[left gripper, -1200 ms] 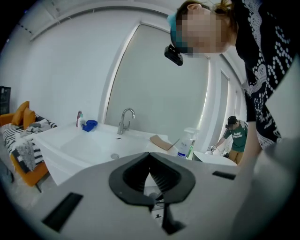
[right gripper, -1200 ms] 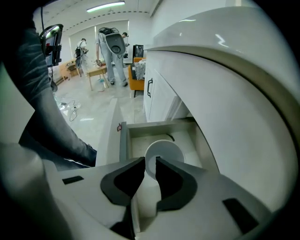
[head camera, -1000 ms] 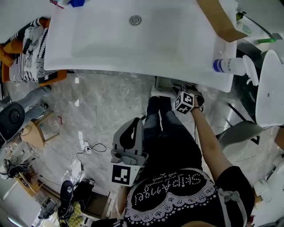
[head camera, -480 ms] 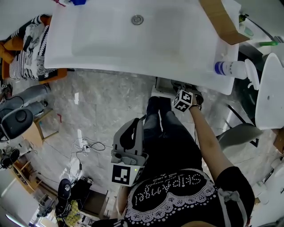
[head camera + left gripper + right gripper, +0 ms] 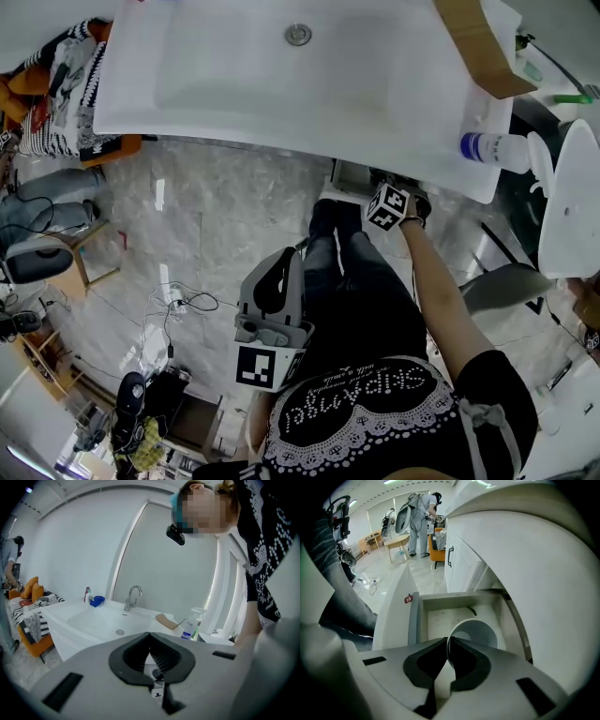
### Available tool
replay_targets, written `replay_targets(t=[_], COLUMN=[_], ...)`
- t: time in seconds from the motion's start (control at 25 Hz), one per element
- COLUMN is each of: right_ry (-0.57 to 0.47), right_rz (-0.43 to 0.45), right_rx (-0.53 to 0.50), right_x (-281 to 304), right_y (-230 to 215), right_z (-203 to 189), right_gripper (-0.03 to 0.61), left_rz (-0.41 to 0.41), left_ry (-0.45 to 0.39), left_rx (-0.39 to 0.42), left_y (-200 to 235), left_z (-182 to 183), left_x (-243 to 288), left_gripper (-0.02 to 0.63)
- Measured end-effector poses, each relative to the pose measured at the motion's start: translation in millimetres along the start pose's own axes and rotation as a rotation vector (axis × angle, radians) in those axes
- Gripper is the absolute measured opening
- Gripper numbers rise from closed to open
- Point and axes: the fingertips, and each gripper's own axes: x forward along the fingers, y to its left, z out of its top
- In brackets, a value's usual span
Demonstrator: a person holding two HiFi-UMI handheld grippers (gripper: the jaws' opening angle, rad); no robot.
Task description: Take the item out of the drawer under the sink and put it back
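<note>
The drawer (image 5: 440, 609) under the white sink (image 5: 281, 84) stands pulled out, and a white cup (image 5: 480, 630) lies inside it, mouth toward me. My right gripper (image 5: 449, 641) points steeply down into the drawer. Its jaws have just been closing, and the pads now pinch the cup's near rim. In the head view only this gripper's marker cube (image 5: 389, 206) and the forearm show at the sink's front edge; the cup is hidden there. My left gripper (image 5: 284, 258) is held in front of the person's waist, shut, with nothing between its pads (image 5: 149, 634).
A spray bottle (image 5: 492, 145) and a cardboard box (image 5: 473, 42) sit on the sink's right side. A white seat (image 5: 572, 197) stands to the right. Cables (image 5: 183, 305) lie on the marble floor at left. A person (image 5: 417, 517) stands far back in the room.
The head view has drifted slightly. The right gripper's cube stays at the sink's front edge above the drawer. The left gripper has not moved.
</note>
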Motion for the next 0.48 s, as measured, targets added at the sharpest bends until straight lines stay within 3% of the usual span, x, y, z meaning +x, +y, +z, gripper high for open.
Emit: replay_targets(t=[0.28,0.48], right_ry=[-0.036,-0.057], right_rz=[-0.033,-0.065], right_rx=[0.035,0.07], right_x=[-15.5,-34.7], right_y=[-2.9,-1.2], right_z=[1.8,-1.4], right_gripper=[0.025,0.025], left_rz=[-0.028,-0.002], left_ry=[-0.033,0.006], left_rx=[0.024,-0.002], left_y=[-5.7,-2.4], left_z=[2.4,-4.0], left_x=[1.2,-7.1], left_gripper=[0.003,0.003])
